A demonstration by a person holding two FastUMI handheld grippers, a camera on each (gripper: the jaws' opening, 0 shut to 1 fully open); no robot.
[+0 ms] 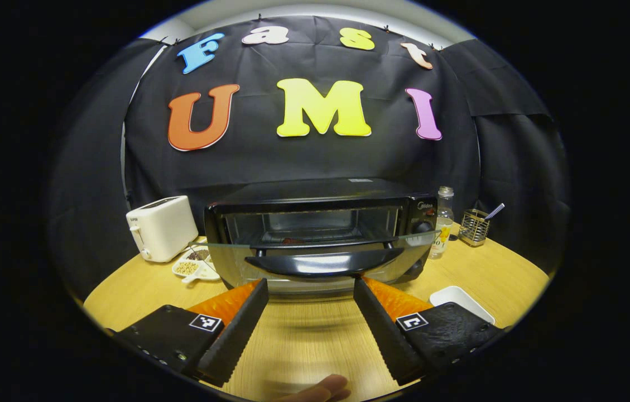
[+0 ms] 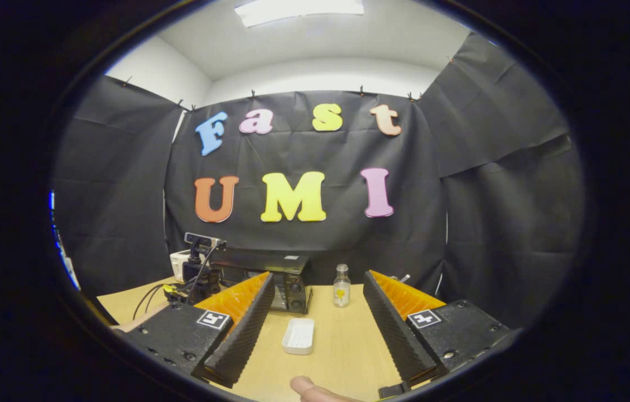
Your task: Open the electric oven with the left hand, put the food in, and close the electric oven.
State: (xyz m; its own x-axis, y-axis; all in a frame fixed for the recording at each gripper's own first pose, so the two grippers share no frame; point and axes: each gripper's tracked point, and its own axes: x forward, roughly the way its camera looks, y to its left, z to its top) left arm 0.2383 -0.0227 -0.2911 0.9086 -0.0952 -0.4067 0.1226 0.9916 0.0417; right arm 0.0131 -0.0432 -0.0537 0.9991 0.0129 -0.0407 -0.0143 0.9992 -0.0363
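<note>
The black electric oven stands straight ahead in the left gripper view. Its glass door is tilted open toward me, with the dark handle at its near edge. A small reddish thing lies on the rack inside, too small to tell what it is. My left gripper is open, its fingertips just below the handle and nothing between them. My right gripper hangs open higher and farther back, above the table. From there I see the oven and an empty-looking white dish.
A white toaster and a small dish of beans sit left of the oven. A clear bottle and a wire holder stand to its right. The white dish lies on the wooden table. A thumb shows.
</note>
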